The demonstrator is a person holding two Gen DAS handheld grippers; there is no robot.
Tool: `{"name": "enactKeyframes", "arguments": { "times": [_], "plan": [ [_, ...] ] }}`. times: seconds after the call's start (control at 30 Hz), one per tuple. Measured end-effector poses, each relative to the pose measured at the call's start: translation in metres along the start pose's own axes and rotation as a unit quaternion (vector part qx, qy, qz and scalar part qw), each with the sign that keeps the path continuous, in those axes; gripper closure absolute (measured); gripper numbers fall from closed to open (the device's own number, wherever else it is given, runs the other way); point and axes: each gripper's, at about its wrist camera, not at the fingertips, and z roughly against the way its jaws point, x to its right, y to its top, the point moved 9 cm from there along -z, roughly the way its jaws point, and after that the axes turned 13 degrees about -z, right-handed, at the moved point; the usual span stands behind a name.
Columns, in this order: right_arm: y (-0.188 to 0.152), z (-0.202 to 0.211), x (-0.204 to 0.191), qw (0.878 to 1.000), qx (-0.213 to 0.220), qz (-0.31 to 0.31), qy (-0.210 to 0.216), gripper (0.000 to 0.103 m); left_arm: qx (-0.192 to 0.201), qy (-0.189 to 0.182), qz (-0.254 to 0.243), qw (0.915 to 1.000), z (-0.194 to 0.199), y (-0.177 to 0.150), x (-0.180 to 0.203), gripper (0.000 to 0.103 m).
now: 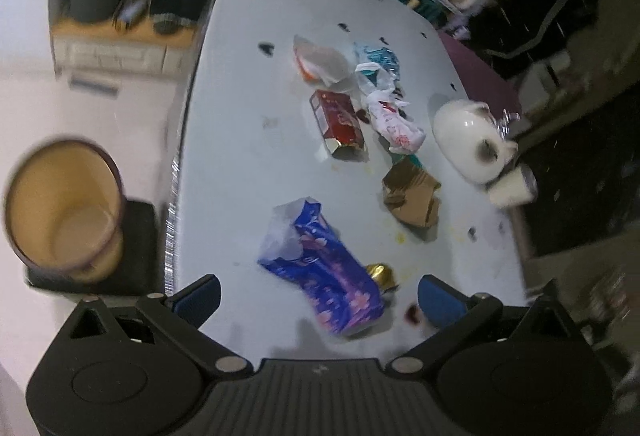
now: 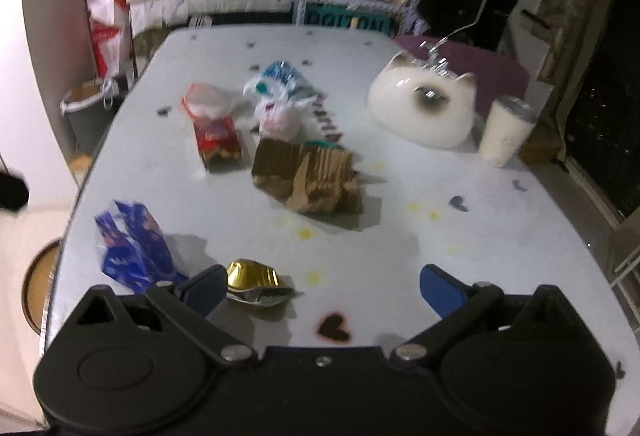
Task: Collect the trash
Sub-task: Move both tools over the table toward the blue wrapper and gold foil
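Presently both grippers, left (image 1: 318,296) and right (image 2: 322,286), hang empty with fingers spread wide over the table (image 2: 500,236), the blue wrapper (image 1: 324,272) and gold foil (image 2: 254,278) lying nearest, apparently for dropping into the bin (image 1: 60,208) beside the table's edge.

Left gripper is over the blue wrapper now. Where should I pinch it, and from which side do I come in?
Pinch the blue wrapper across its narrow width near the middle, coming straight down from above. It lies flat and long on the table, running away from the open left gripper, so the fingers can probably straddle it. Keep clear of the gold wrapper beside it.
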Motion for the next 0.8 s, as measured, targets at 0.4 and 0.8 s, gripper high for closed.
{"name": "enactKeyframes", "arguments": {
  "times": [0.4, 0.8],
  "plan": [
    [-0.036, -0.017, -0.048, 0.997, -0.058, 0.006, 0.05, 0.0, -0.05, -0.04, 0.136, 0.9886, -0.06, -0.014, -0.02, 0.0],
    [-0.059, -0.004, -0.067, 0.993, -0.069, 0.065, 0.066, 0.0, -0.045, 0.003, -0.174, 0.9836, -0.078, 0.011, 0.015, 0.0]
  ]
}}
